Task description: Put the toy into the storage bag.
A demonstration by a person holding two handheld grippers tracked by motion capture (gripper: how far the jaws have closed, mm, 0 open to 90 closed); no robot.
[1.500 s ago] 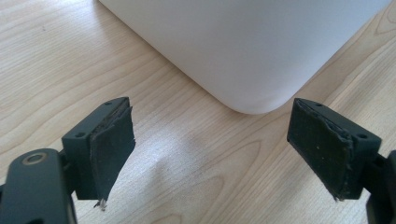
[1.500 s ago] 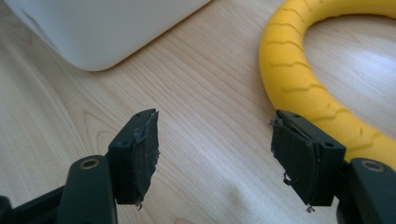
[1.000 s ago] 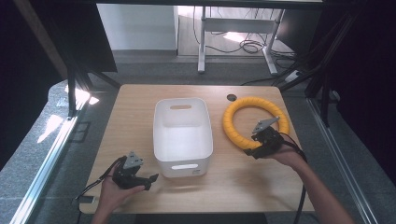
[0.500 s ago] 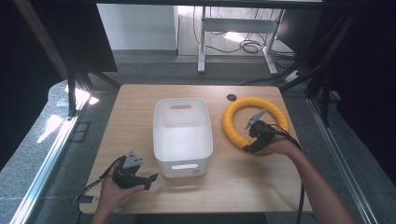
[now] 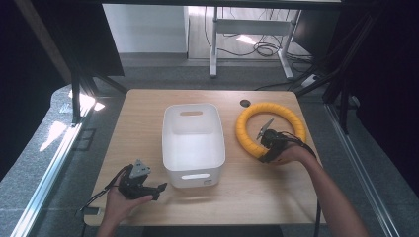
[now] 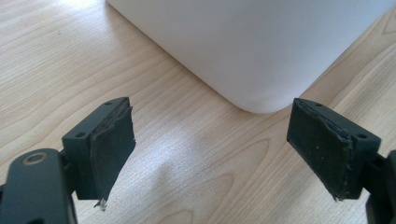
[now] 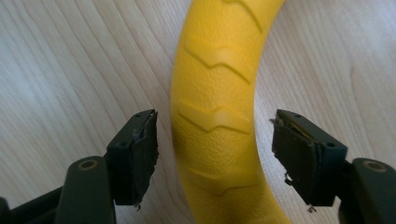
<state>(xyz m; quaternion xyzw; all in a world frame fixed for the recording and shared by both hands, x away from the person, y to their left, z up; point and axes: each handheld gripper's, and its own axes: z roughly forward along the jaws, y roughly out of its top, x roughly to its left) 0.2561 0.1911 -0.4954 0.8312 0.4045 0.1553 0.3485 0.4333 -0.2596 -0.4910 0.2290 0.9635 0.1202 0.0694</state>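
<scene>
Right gripper [image 7: 212,158] jaws closing, astride yellow ring [image 7: 217,107], not touching.

The left gripper [image 5: 157,188] is resting low with its jaws standing wide apart. The right gripper [image 5: 263,155] is pointing downward, its jaws having just been closing, pads not yet pressing.

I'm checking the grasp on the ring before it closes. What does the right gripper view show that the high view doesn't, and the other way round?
Right gripper view: the yellow ring has raised chevron ridges and lies between the right gripper's jaws, with a gap at each pad; the jaws have just been closing.

High view: the whole ring loop, the white bin beside it, and the left gripper by the bin's near left corner.

Both: the ring lying flat on the wooden table and the right gripper at its near arc.
</scene>
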